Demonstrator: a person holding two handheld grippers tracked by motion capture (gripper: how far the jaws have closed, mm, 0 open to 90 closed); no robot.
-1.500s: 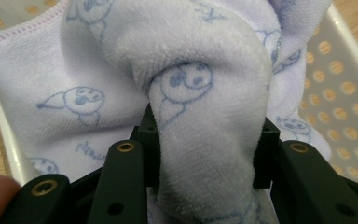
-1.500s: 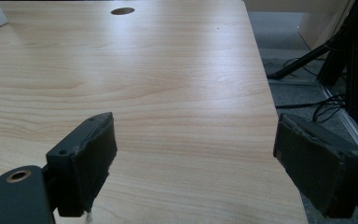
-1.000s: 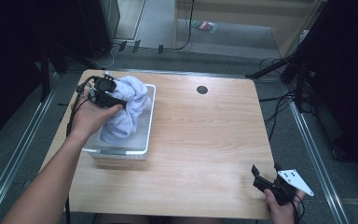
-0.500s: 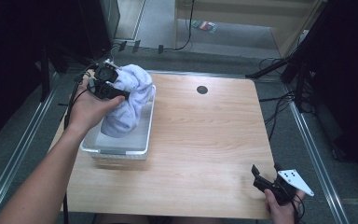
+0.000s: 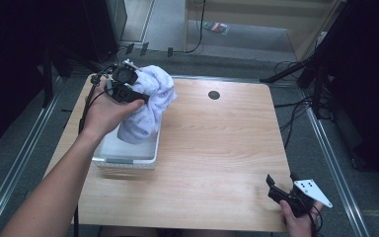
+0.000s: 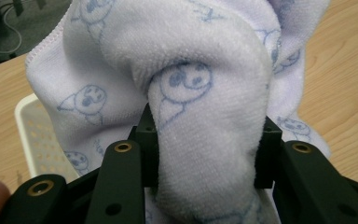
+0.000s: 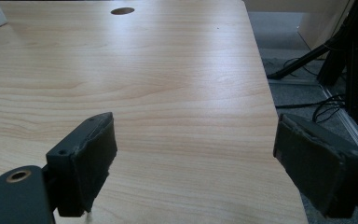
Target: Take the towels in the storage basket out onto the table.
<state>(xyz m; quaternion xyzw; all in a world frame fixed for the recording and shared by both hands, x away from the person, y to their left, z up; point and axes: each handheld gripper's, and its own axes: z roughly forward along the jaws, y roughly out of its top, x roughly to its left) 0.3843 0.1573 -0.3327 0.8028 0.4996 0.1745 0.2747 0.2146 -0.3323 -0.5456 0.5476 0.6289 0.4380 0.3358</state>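
Left tongs (image 5: pixel 145 96) clamped on a thick fold of towel (image 5: pixel 148 106), holding it above the far end of the basket (image 5: pixel 126 159), lower end hanging inside. Right tongs (image 5: pixel 282 183) wide open, holding nothing, low at the near right corner of the surface (image 5: pixel 217 148). Best lifted straight up until the hem clears the rim, grip kept firm, no sideways drag on the light basket.
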